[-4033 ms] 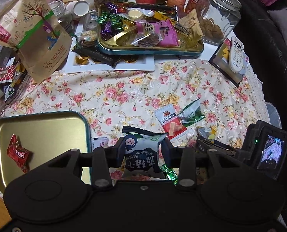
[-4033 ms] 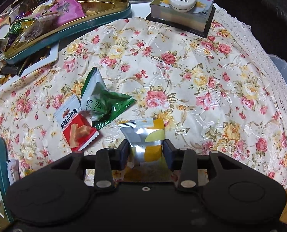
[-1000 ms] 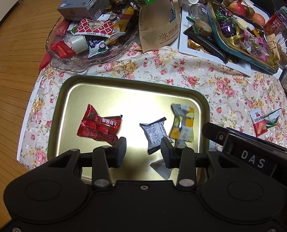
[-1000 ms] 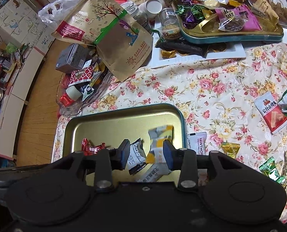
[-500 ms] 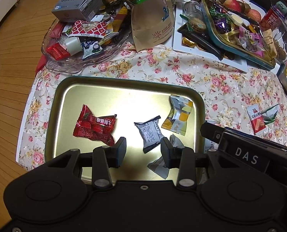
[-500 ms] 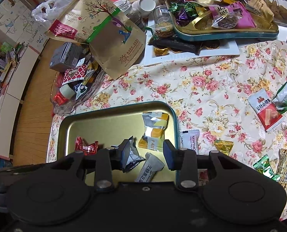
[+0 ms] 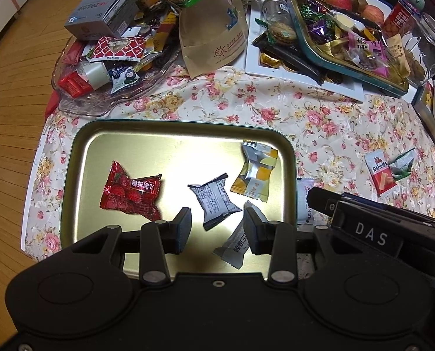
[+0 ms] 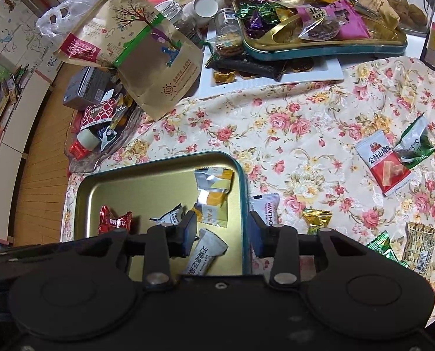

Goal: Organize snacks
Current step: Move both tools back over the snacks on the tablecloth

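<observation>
Hovering apart and empty, both grippers' fingers (image 7: 185, 229) (image 8: 189, 231) frame 4 snacks lying in the gold tray (image 7: 80, 158).

Tray (image 7: 80, 158): gold inside, teal rim.
Red wrapper (image 7: 129, 193), left in tray: glossy red, white characters.
Grey wrapper (image 7: 214, 201), middle: grey, fine black print.
Yellow wrapper (image 7: 255, 172), right: silver with yellow and orange patches.
White wrapper (image 7: 235, 245), near edge: pale grey-white, black characters.
Cloth (image 7: 319, 122): cream, pink roses, yellow flowers.
Red packet (image 8: 387, 163), right on cloth: white top, red bottom.
Green packet (image 8: 416, 143), beside it: green and white.
Gold sweet (image 8: 316, 219), near right: gold foil.
Paper bag (image 8: 147, 58), far left: tan, green band, tree drawing.
Far tray (image 8: 319, 49): gold inside, teal wall; purple, green and pink wrappers within.
</observation>
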Demonstrator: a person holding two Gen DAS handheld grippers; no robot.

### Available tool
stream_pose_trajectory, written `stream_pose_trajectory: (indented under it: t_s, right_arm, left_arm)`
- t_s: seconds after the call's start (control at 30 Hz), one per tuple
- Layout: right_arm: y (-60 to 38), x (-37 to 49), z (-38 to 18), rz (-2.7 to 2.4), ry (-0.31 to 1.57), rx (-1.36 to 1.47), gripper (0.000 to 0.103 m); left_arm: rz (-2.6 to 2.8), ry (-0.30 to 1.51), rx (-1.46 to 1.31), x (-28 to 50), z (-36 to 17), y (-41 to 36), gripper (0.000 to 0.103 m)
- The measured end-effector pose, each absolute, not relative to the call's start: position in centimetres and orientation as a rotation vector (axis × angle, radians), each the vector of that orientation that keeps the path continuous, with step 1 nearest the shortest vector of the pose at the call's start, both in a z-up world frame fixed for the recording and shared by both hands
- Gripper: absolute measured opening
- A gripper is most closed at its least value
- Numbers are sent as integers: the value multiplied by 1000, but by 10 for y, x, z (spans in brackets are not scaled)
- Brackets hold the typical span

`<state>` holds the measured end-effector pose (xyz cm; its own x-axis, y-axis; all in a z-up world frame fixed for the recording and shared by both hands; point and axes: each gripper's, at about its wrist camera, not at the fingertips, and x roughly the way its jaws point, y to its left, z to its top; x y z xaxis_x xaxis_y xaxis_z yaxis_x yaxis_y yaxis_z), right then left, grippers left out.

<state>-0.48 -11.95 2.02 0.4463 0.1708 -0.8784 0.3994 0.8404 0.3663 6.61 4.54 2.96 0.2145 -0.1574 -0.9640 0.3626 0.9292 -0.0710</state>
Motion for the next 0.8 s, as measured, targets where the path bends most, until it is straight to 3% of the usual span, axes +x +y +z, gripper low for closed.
stream_pose_trajectory:
  t_s: [0.8]
  right_arm:
    - [-165, -38, 16, -250, 1129, 604, 41]
  left_arm:
    - [-432, 1299, 245, 49, 35, 1, 47]
